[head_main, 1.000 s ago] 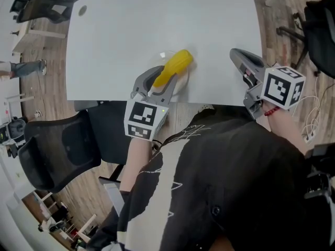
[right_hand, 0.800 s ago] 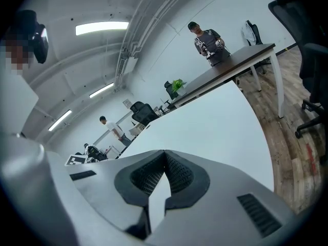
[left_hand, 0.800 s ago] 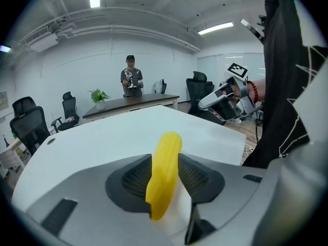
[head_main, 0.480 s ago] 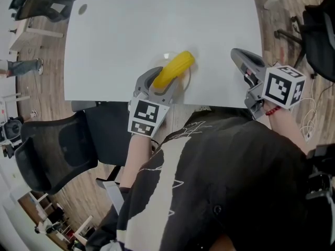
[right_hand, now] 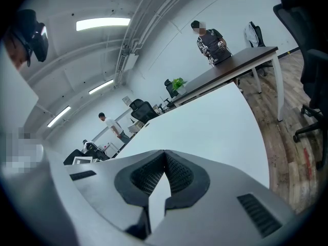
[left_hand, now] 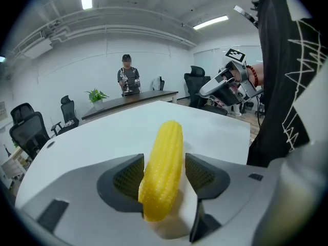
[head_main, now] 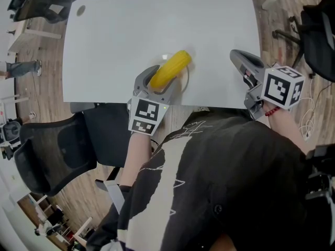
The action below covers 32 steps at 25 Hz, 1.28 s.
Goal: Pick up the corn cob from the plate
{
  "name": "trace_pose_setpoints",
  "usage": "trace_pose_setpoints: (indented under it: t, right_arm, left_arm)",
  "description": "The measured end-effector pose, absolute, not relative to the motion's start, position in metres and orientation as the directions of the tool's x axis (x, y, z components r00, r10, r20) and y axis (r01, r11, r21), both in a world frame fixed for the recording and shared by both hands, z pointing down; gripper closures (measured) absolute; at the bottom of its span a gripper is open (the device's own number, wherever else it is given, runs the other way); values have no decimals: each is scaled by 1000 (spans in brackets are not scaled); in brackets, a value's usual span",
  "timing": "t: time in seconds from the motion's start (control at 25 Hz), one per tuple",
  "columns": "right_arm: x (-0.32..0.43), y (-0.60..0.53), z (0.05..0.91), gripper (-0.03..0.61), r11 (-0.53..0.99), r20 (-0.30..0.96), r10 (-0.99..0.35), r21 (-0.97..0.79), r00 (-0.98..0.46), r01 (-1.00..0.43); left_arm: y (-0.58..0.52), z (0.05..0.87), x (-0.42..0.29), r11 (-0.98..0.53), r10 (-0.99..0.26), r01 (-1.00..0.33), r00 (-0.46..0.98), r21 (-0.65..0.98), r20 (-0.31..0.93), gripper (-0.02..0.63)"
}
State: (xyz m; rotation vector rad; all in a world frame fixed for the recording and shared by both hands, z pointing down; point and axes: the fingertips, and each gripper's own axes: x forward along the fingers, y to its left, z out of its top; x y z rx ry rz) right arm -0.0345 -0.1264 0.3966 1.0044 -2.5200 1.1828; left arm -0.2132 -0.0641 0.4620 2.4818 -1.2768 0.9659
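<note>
Corn cob [head_main: 170, 70] [left_hand: 163, 168] lies on the white plate [head_main: 184, 81] near the front edge of the tabletop [head_main: 157, 20], its length running between the jaws of my left tool [head_main: 163, 77] [left_hand: 164, 160]. Those jaws have just been opening and now stand apart with the cob between them, ungripped. My right tool [head_main: 236, 53] [right_hand: 164, 158] sits well off to the right over the tabletop's edge, jaws closed together on nothing.

White table [head_main: 157, 20], wood-plank floor [head_main: 48, 90], black office chair [head_main: 52, 150], ceiling strip light [right_hand: 102, 23], white walls.
</note>
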Motion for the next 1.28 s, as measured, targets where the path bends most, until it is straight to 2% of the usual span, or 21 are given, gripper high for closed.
trace_pose_setpoints:
  t: [0.48,1.08,1.2,1.28]
  right_arm:
    - [-31,-128,396,565,454,436,-508,-598,-743,-661]
    - [-24,-128,396,565,444,446,-520,-587,-728,-677]
    - [-28,-129,396,565,447,446,-519,-586,-729,-676]
    - [-28,-129,397,565,446,447,-517,-587,-730,-676]
  left_arm:
    - [-73,481,-222,-648,-638,-733,374,-208,673,314]
    - [-84,484,-227,-617,-661,-766,380,-181,647,317]
    - [-86,482,-231,-611,-668,-771,380,-180,639,356]
    - [-86,482,-231,-612,-668,-770,381,-181,639,359]
